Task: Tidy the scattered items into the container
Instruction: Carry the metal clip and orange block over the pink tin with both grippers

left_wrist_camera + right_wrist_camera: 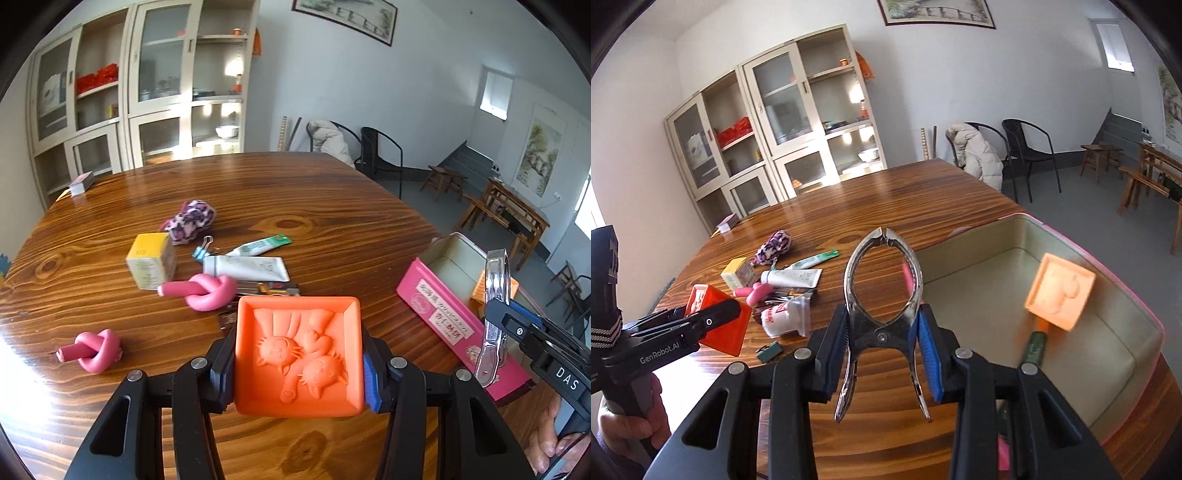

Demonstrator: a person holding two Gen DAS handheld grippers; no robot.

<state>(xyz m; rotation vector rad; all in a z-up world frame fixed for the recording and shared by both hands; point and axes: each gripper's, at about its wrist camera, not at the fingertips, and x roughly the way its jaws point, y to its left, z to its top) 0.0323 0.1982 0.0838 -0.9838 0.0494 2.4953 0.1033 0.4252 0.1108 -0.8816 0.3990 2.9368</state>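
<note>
Right gripper clamps clip; left gripper clamps mould (both jaws closed); release low inside tin.

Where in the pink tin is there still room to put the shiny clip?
The pink tin has bare floor along its near-left side, beside the metal clamp. An orange mold and a green tube crowd the right end. Outside, the clutter sits around the white tube.
</note>
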